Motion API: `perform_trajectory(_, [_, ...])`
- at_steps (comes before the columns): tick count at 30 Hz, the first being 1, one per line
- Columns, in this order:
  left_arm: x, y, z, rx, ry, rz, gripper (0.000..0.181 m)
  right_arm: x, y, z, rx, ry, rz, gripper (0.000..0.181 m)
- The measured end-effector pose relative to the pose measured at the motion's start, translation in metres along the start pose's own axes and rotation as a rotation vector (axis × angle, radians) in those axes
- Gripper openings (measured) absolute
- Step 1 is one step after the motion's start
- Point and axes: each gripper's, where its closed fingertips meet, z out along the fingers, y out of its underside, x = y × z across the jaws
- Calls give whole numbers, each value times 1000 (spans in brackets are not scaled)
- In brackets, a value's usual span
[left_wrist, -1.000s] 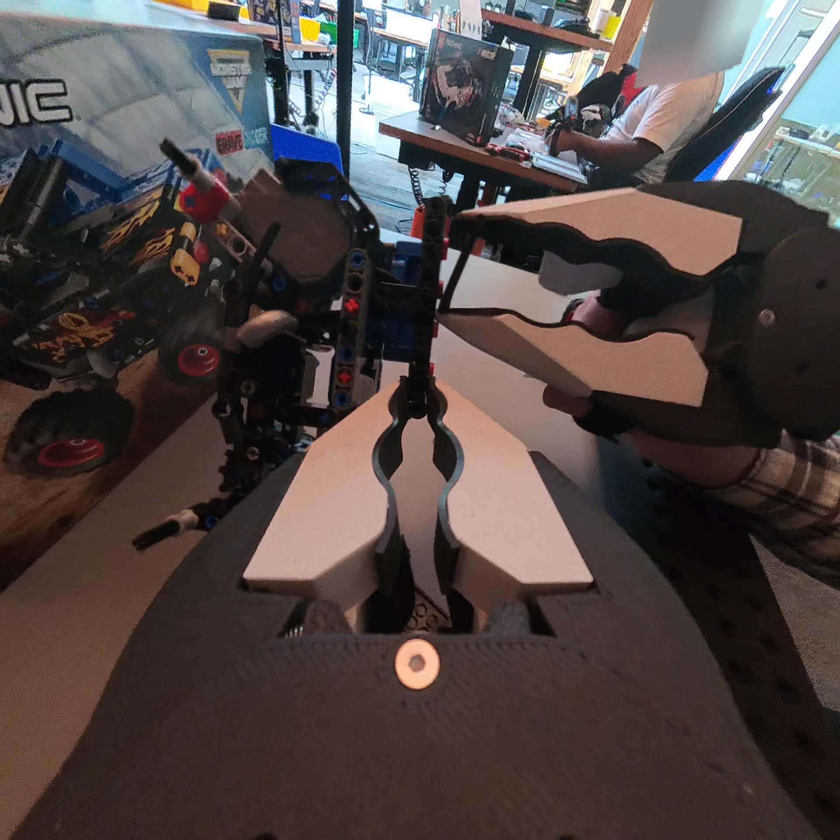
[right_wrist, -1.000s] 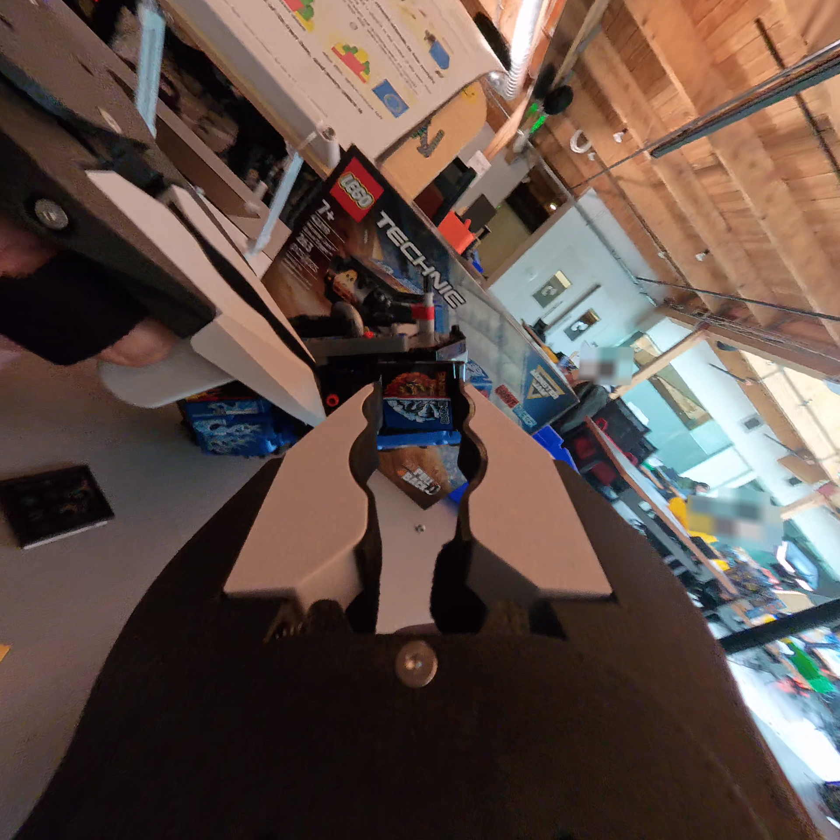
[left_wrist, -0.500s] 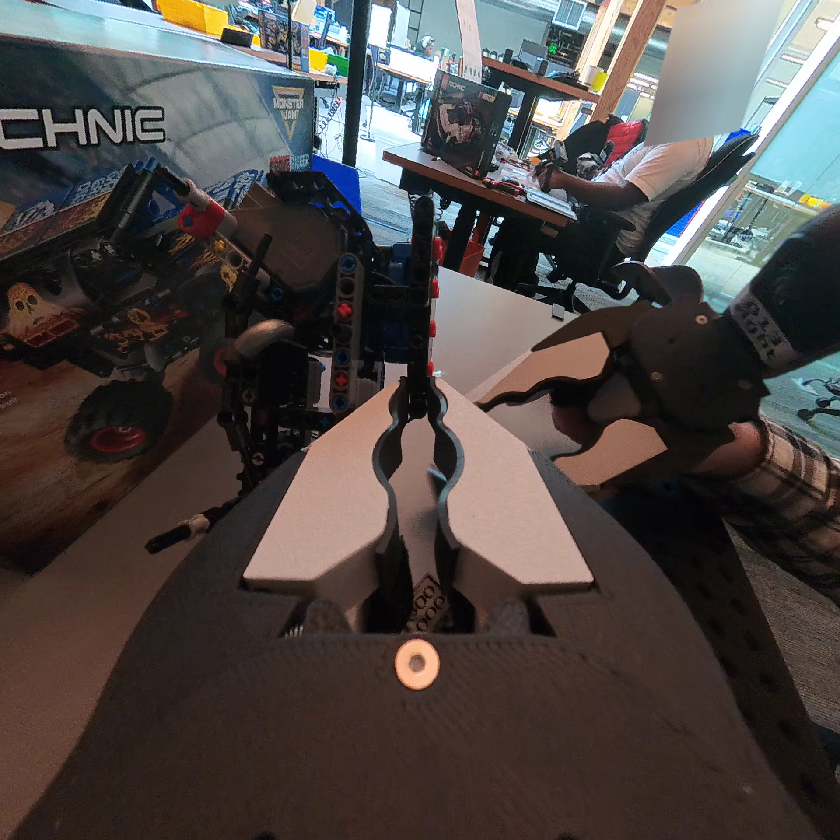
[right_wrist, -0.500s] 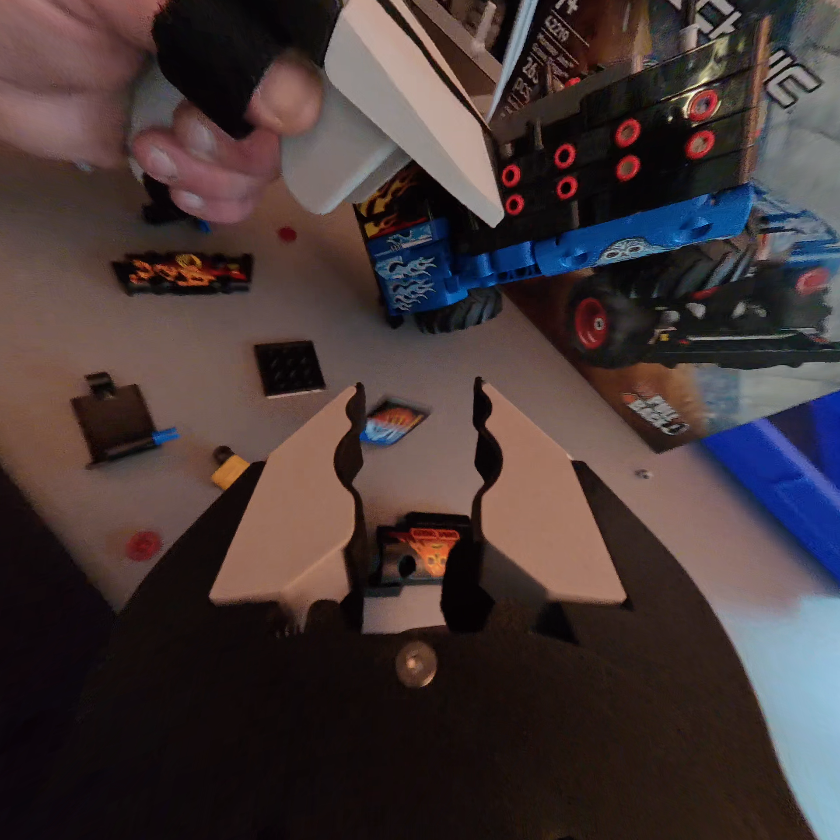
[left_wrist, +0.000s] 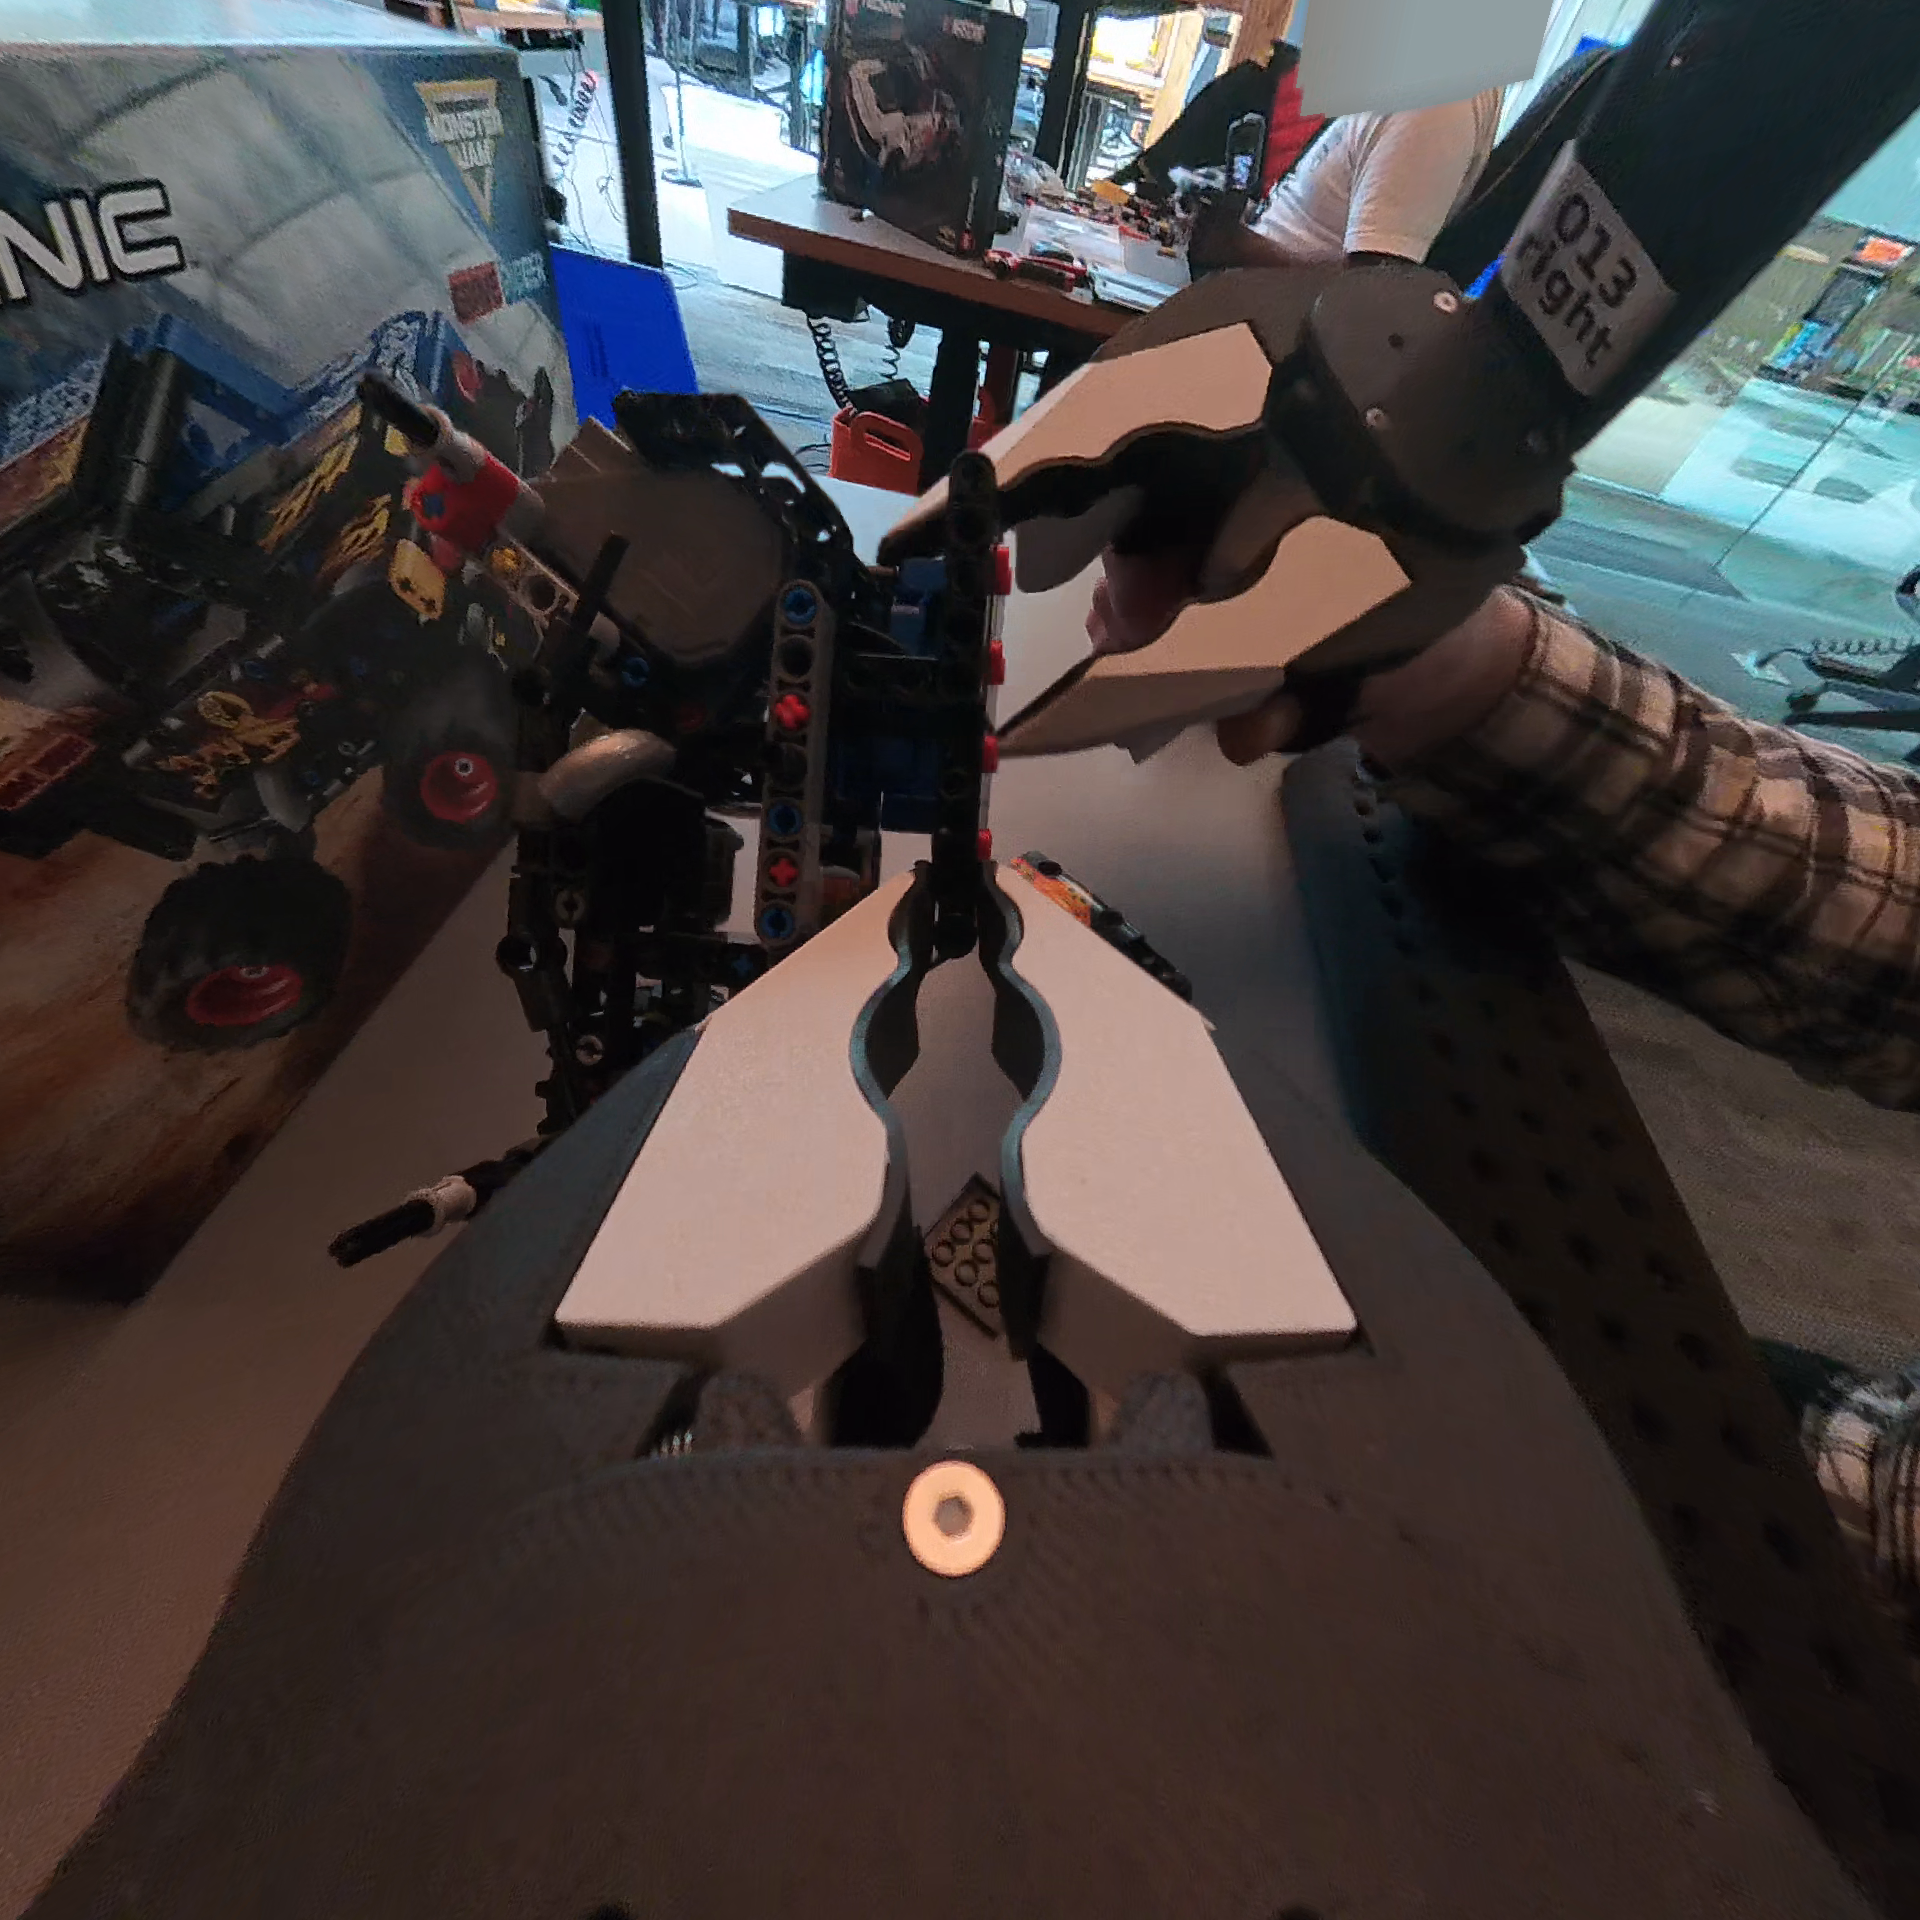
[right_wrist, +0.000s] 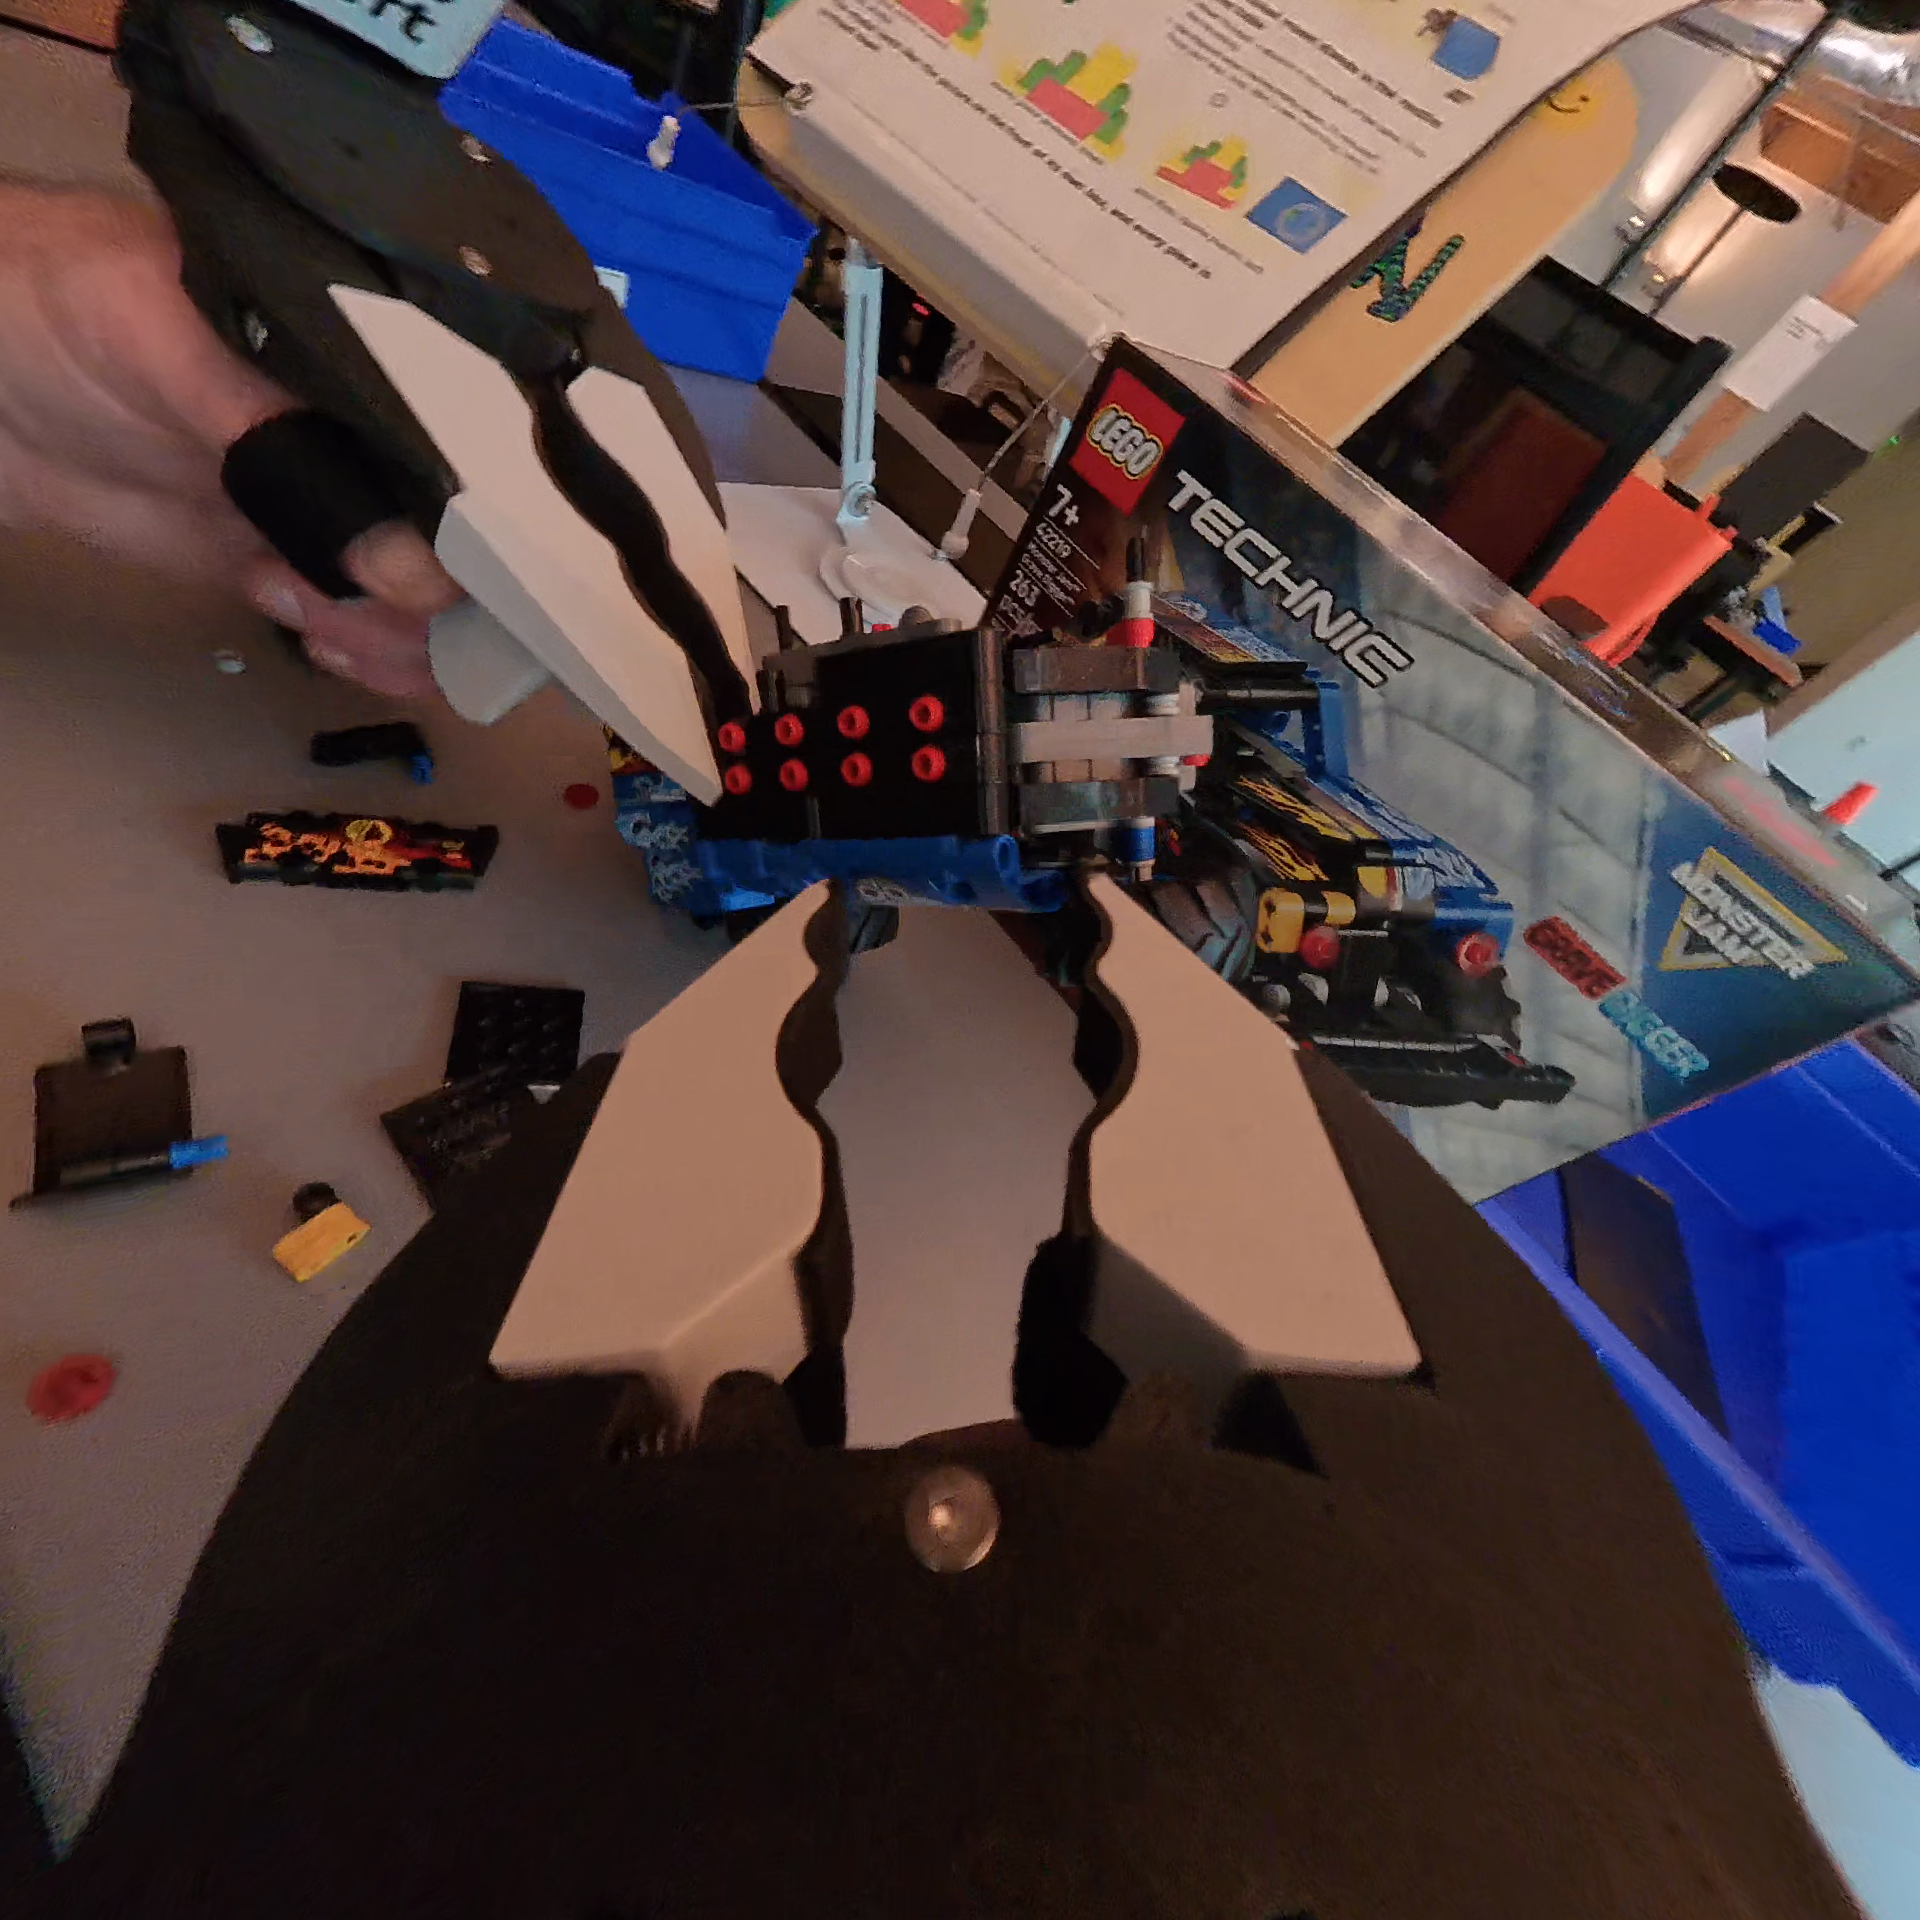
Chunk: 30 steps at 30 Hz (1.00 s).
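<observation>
A partly built brick truck model (left_wrist: 727, 665), black and blue with red pins, is held up above the table. My left gripper (left_wrist: 954, 914) is shut on a black beam at the model's lower end. It also shows in the right wrist view (right_wrist: 727, 727), clamped on the model (right_wrist: 883, 748). My right gripper (right_wrist: 961, 899) is open and empty, with its tips at the model's blue edge. In the left wrist view the right gripper (left_wrist: 966, 634) has one finger above and one below the red-pinned side of the beam.
The toy's big printed box (right_wrist: 1455, 831) stands just behind the model. Loose parts lie on the table: a flame-printed panel (right_wrist: 353, 847), a black plate (right_wrist: 514, 1034), a hinged black panel (right_wrist: 109, 1117), a yellow piece (right_wrist: 317, 1242). A blue bin (right_wrist: 1766, 1299) is at right. A person (left_wrist: 1382, 177) sits far behind.
My right gripper swung down toward the loose parts on the table, then came back up to the model, open all the while. My left gripper has kept its hold on the beam.
</observation>
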Motion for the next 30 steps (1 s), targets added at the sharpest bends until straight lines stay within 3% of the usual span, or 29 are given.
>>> perform_trajectory(3, [5, 5, -9, -37, 54, 37, 6, -10, -13, -5, 69, -29, -105, 35])
perform_trajectory(7, [5, 16, -14, -101, 59, 102, 5, -32, 2, 5, -41, -84, -255, 32])
perform_trajectory(8, [7, 19, -16, -109, 79, 105, 5, -34, 2, 4, -31, -104, -251, 24])
perform_trajectory(16, [13, 16, -26, -77, 124, 135, 13, -61, -10, -14, 44, -362, -89, 9])
perform_trajectory(19, [9, 17, -33, -183, 0, 323, 31, -70, -11, -15, -8, -389, -113, 8])
perform_trajectory(22, [27, -16, -48, -71, -25, 412, 35, -76, -14, -13, -37, -405, -135, 8])
perform_trajectory(24, [42, -21, -45, -57, -13, 510, 33, -81, -15, -11, -74, -406, -182, 8])
perform_trajectory(27, [44, -5, -30, -209, -107, 720, 36, -97, -13, -5, -147, -448, -291, 7])
perform_trajectory(30, [46, 4, -34, -332, -132, 784, 35, -107, -7, -4, -214, -476, -381, 7])
